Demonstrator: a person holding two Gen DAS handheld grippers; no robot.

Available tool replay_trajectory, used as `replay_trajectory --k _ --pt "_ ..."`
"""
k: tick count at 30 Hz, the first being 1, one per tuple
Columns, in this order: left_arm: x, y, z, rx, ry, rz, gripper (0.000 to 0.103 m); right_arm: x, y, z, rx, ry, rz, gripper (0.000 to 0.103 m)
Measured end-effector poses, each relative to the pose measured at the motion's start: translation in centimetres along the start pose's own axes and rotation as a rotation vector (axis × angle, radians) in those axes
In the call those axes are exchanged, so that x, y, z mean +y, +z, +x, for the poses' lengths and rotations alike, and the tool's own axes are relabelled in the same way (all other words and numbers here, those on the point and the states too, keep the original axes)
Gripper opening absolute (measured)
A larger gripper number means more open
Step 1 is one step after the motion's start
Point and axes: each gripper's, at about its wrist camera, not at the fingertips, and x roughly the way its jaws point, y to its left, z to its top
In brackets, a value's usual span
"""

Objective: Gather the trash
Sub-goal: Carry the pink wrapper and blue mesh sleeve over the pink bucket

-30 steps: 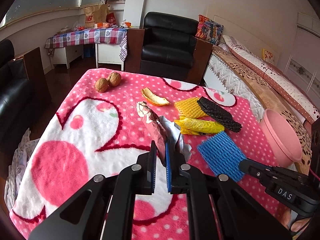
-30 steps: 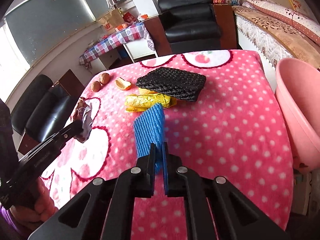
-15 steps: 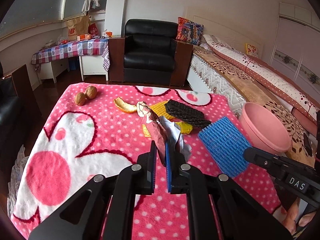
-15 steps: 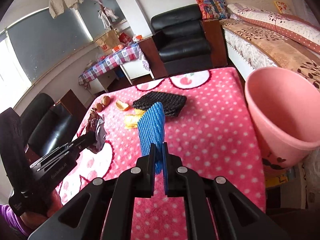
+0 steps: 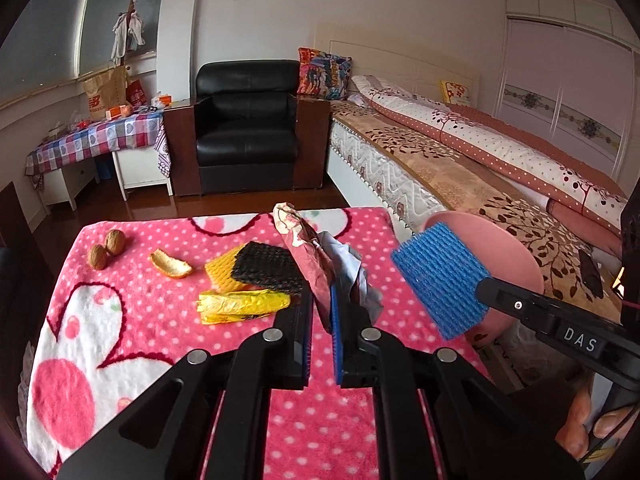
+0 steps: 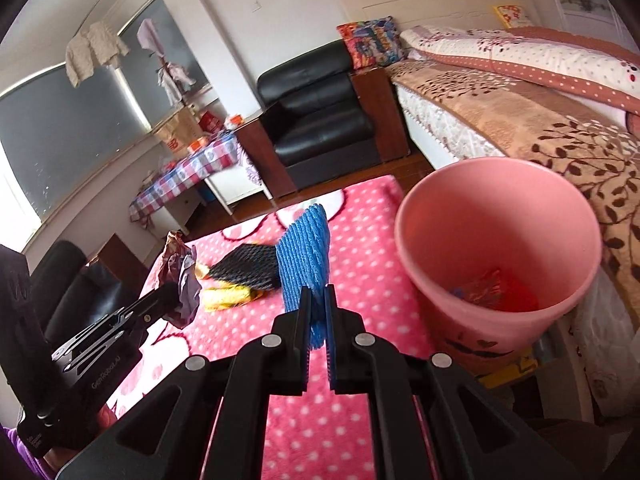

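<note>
My left gripper [image 5: 321, 300] is shut on a crumpled red and silver wrapper [image 5: 308, 256] and holds it above the pink blanket [image 5: 132, 320]; it also shows in the right wrist view [image 6: 182, 276]. My right gripper [image 6: 317, 304] is shut on a blue foam net [image 6: 304, 256], lifted beside the pink bin [image 6: 500, 248]; the net also shows in the left wrist view [image 5: 440, 276]. The bin holds some colourful trash [image 6: 492, 290]. On the blanket lie a black foam net [image 5: 268, 268], a yellow foam net [image 5: 222, 268], a yellow wrapper [image 5: 240, 306], an orange peel [image 5: 170, 266] and two walnuts [image 5: 106, 248].
The bin stands off the table's right edge, next to a bed [image 5: 480, 168]. A black armchair [image 5: 248, 128] stands beyond the table's far edge. A side table with a checked cloth [image 5: 96, 140] is at the far left.
Both grippers have risen and swung right with their loads. The blue net has come off the blanket and now hangs in the air close to the pink bin.
</note>
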Motion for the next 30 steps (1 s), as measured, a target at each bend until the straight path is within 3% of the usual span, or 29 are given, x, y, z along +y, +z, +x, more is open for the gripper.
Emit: replay_trajectory --k 13,30 --pt "-5.4 1.9 3.4 0.003 -0.071 0.084 0.008 -5.2 2.1 -0.9 -0.063 -0.100 0.061 0.006" --pt "-12.5 2.4 9.2 0.067 -0.149 0.194 0.008 -11.5 3.3 -0.3 -0.097 -0.230 0.132 0.007"
